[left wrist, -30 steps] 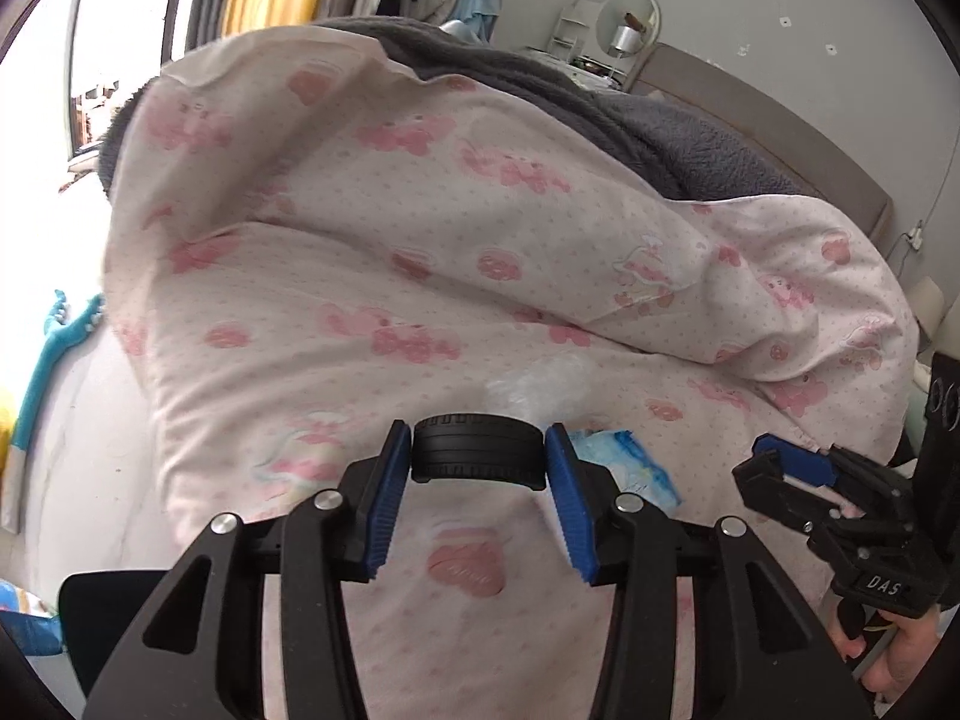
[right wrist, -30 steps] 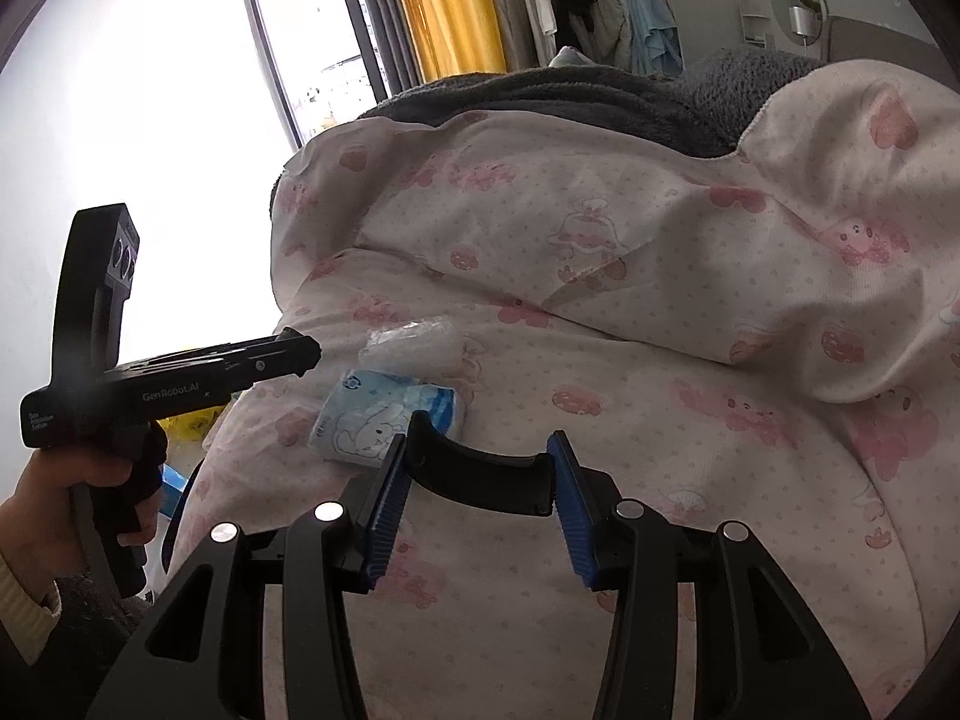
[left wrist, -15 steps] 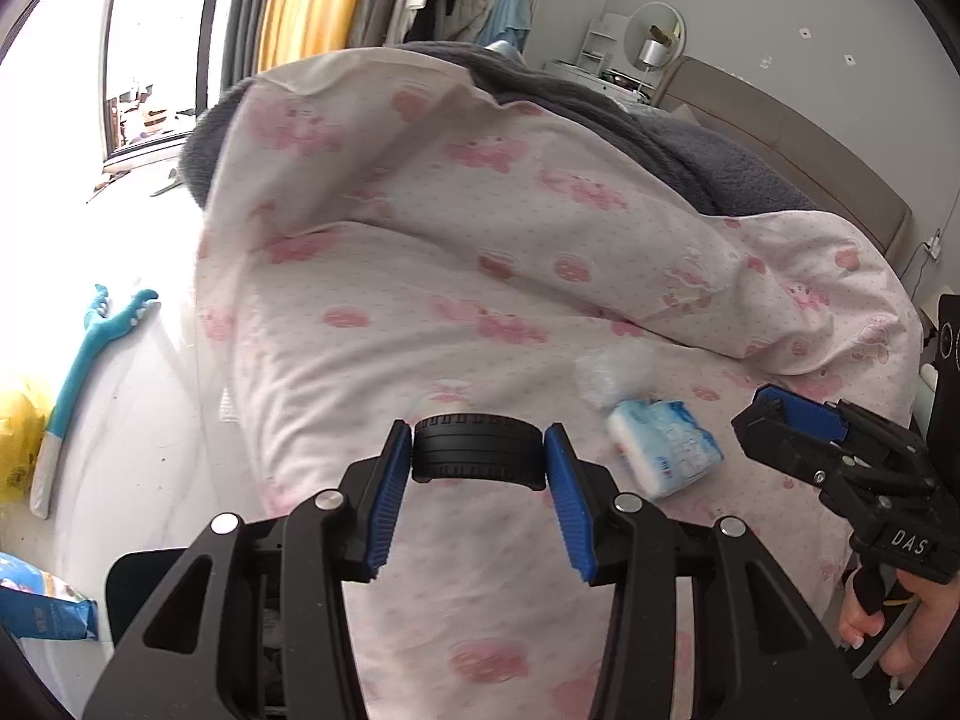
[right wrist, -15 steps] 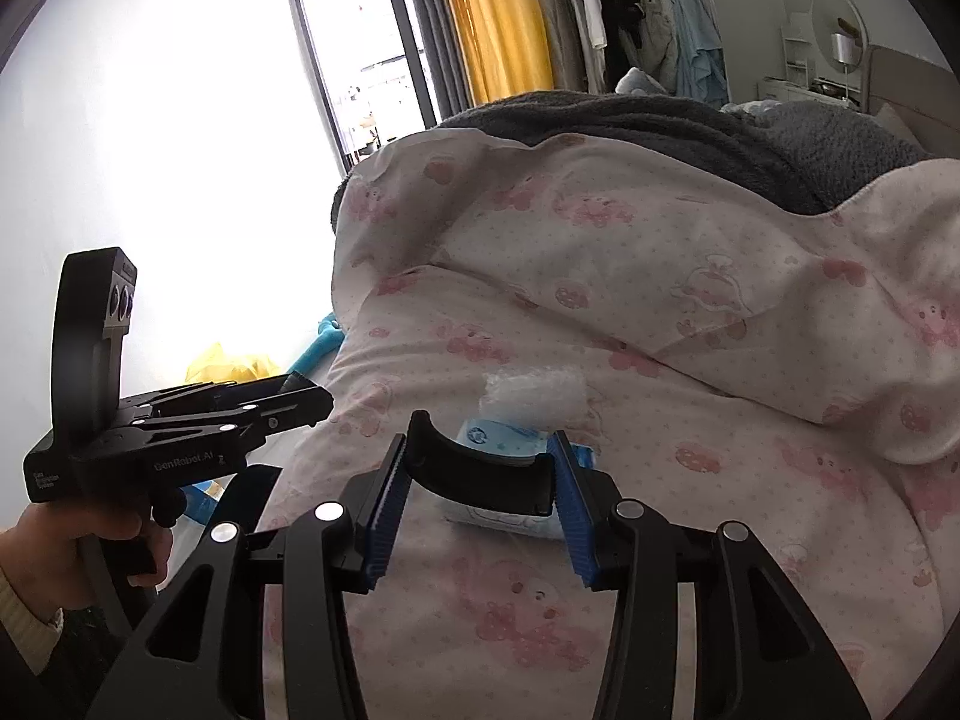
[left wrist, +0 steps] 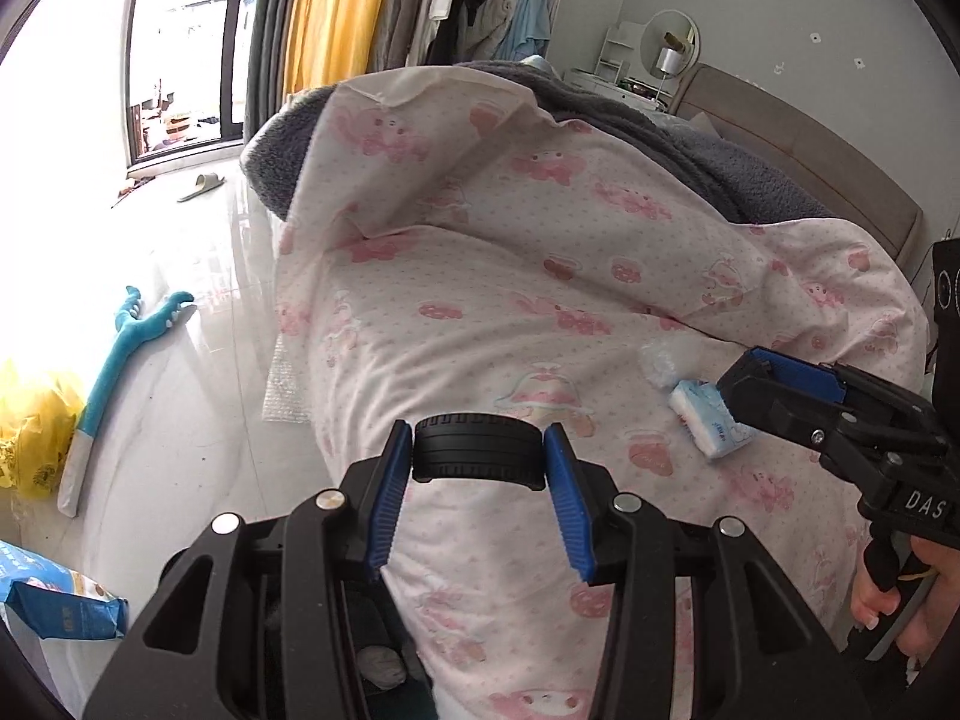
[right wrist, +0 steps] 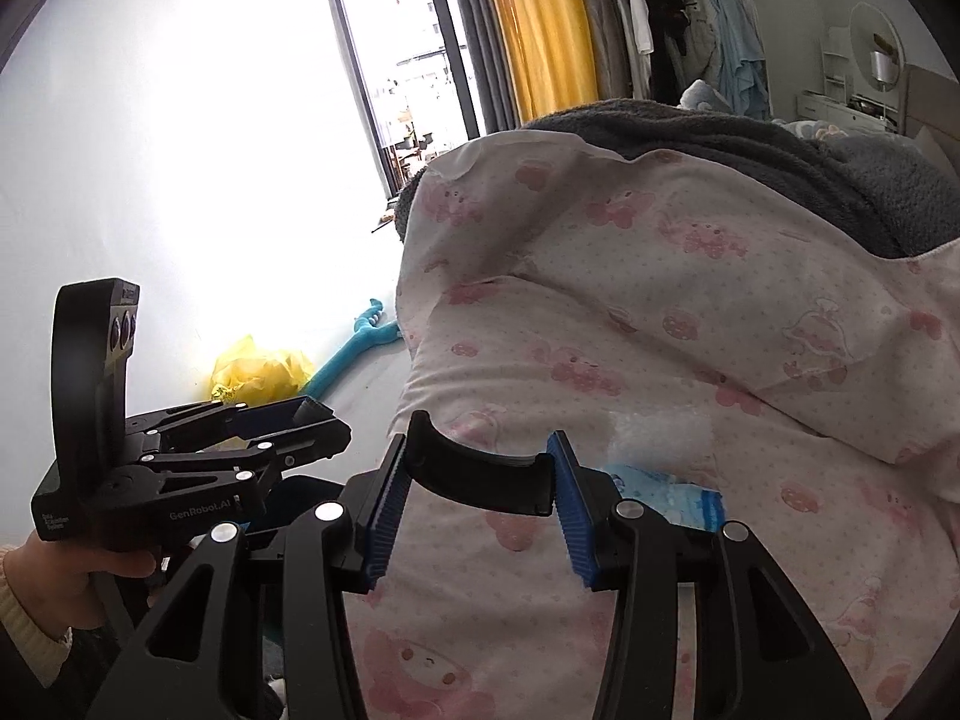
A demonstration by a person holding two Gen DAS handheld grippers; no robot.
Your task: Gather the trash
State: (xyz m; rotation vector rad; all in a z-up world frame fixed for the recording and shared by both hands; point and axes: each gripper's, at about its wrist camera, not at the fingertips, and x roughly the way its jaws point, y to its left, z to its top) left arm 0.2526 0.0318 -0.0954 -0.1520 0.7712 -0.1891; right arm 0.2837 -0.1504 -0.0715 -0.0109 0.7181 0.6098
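Observation:
A blue-and-white tissue pack (left wrist: 708, 420) and a clear crumpled plastic wad (left wrist: 657, 363) lie on the pink-print duvet (left wrist: 480, 312). My left gripper (left wrist: 478, 450) hangs over the duvet's near-left corner, its blue pads shut on a black ribbed round piece (left wrist: 478, 461). To its right, my right gripper (left wrist: 744, 381) points at the pack. In the right wrist view my right gripper (right wrist: 480, 450) is shut on a black curved piece (right wrist: 480, 474). The tissue pack (right wrist: 666, 495) shows partly behind its right finger, the plastic wad (right wrist: 660, 435) just beyond. My left gripper (right wrist: 312, 420) is at the left there.
A grey blanket (left wrist: 690, 138) covers the bed's far side. On the pale floor at left lie a yellow bag (left wrist: 30, 420), a teal long-handled toy (left wrist: 120, 360), a blue packet (left wrist: 54, 594), a bubble-wrap sheet (left wrist: 288, 384) and a slipper (left wrist: 201, 186). A hand (right wrist: 54, 576) holds the left gripper.
Both grippers have drawn back from the bed and swung left. The tissue pack and wad have slid to the right in both views. More floor shows now. Both grips are unchanged.

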